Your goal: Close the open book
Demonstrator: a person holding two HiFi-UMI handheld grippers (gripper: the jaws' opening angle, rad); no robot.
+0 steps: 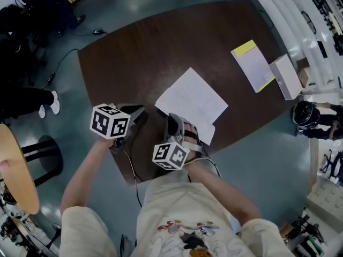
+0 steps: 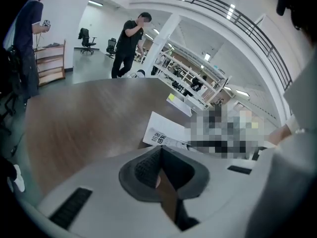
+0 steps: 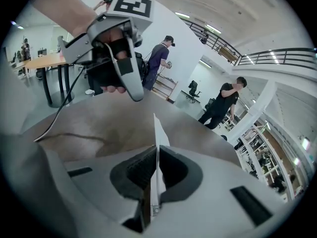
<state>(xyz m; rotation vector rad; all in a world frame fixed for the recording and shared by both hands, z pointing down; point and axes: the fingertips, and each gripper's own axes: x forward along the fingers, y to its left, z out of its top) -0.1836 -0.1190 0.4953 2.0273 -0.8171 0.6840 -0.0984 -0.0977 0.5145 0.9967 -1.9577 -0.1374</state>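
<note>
head view: white book (image 1: pixel 190 101), page clamped in right gripper (image 1: pixel 173 118); left gripper (image 1: pixel 139 111) closed.

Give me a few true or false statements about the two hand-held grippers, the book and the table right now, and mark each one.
1. The right hand-held gripper is shut on a thin white sheet of the book. True.
2. The left hand-held gripper also grips the book. False: its jaws are together with nothing between them, and it is off to the book's left.
3. A booklet with a yellow strip lies further back on the table's right side. True.
4. The table top is white. False: it is dark brown; the book on it is what is white.
</note>
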